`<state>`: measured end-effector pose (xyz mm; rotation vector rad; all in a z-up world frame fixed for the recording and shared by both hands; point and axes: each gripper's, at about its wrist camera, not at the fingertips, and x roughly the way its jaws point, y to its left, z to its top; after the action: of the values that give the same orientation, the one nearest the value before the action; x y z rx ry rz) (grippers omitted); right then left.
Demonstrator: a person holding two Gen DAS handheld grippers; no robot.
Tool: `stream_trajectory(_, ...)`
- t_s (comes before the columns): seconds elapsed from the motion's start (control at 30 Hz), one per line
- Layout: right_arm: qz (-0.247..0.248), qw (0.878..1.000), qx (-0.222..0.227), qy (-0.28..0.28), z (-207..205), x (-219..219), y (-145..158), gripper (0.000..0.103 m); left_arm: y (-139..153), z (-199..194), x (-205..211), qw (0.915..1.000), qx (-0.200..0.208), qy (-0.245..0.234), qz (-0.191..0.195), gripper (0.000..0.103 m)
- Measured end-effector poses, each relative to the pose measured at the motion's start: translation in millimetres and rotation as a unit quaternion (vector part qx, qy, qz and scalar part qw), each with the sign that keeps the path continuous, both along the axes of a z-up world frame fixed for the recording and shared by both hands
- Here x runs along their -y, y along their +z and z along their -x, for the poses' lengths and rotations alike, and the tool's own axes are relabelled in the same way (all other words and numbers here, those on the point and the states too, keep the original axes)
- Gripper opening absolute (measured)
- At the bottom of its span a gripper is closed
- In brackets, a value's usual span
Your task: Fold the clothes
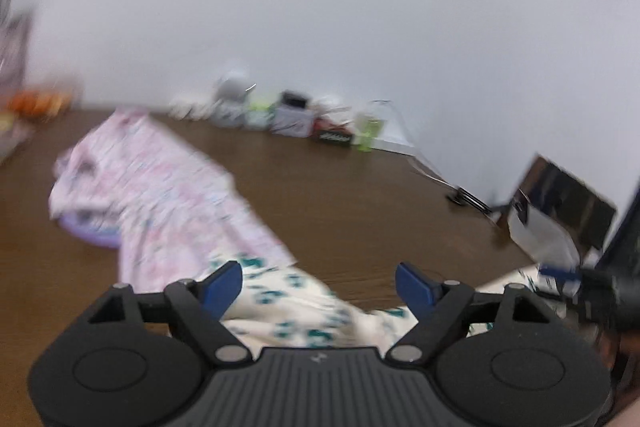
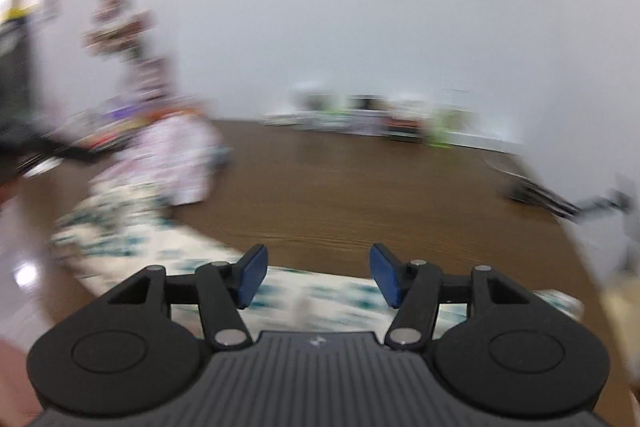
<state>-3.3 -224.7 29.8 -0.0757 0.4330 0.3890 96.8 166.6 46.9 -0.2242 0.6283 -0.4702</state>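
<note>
A cream garment with a teal print lies on the brown table, right under my left gripper, which is open and empty above it. A pink-and-white patterned garment lies spread behind it to the left. In the right wrist view the same cream garment stretches under my right gripper, which is open and empty. The pink garment is bunched at the far left there. Both views are motion-blurred.
Small boxes and bottles line the table's back edge by the white wall. A mirror on a stand stands at the right. Orange items sit at the far left. Brown tabletop shows ahead of the right gripper.
</note>
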Motion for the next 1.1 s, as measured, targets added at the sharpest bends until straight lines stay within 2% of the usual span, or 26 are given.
stream_trajectory(0.13, 0.037, 0.992, -0.004, 0.122, -14.6, -71.8, 4.2, 0.057, -18.9, -37.0, -19.0, 0.9957, -0.085, 0.002, 0.036, 0.075)
stream_trajectory(0.23, 0.070, 0.977, -0.004, 0.199, -23.7, -119.1, 6.9, 0.057, -35.0, -53.4, -24.7, 0.9905, -0.129, -0.006, 0.048, 0.072)
stream_trajectory(0.3, 0.090, 0.969, -0.006, 0.228, -26.8, -143.9, 12.5, 0.058, -41.4, -59.3, -30.2, 0.9882, -0.142, -0.011, 0.057, 0.070)
stream_trajectory(0.33, 0.099, 0.967, -0.009, 0.235, -29.5, -151.3, 13.8, 0.058, -44.2, -61.3, -32.4, 0.9873, -0.146, -0.012, 0.061, 0.066)
stream_trajectory(0.37, 0.108, 0.964, -0.012, 0.242, -32.1, -158.2, 15.1, 0.058, -47.3, -63.5, -34.1, 0.9866, -0.149, -0.014, 0.065, 0.057)
stream_trajectory(0.43, 0.118, 0.962, -0.022, 0.245, -36.9, -167.2, 15.3, 0.058, -52.3, -66.5, -36.8, 0.9841, -0.157, -0.019, 0.080, 0.044)
stream_trajectory(0.5, 0.115, 0.963, -0.030, 0.242, -39.2, -167.3, 16.1, 0.058, -55.5, -66.2, -39.9, 0.9823, -0.162, -0.021, 0.092, 0.044)
stream_trajectory(0.6, 0.106, 0.964, -0.039, 0.241, -39.6, -167.7, 16.6, 0.058, -56.5, -61.1, -46.5, 0.9830, -0.155, -0.022, 0.096, 0.046)
stream_trajectory(0.73, 0.098, 0.964, -0.046, 0.243, -41.1, -167.0, 17.3, 0.058, -51.6, -52.1, -56.2, 0.9851, -0.142, -0.033, 0.092, 0.057)
stream_trajectory(0.97, 0.098, 0.969, -0.059, 0.219, -53.1, -166.0, 11.6, 0.058, -48.8, -44.4, -69.2, 0.9844, -0.135, -0.047, 0.103, 0.058)
stream_trajectory(1.1, 0.095, 0.970, -0.061, 0.213, -52.6, -166.2, 8.8, 0.058, -47.6, -40.6, -68.5, 0.9858, -0.129, -0.057, 0.092, 0.058)
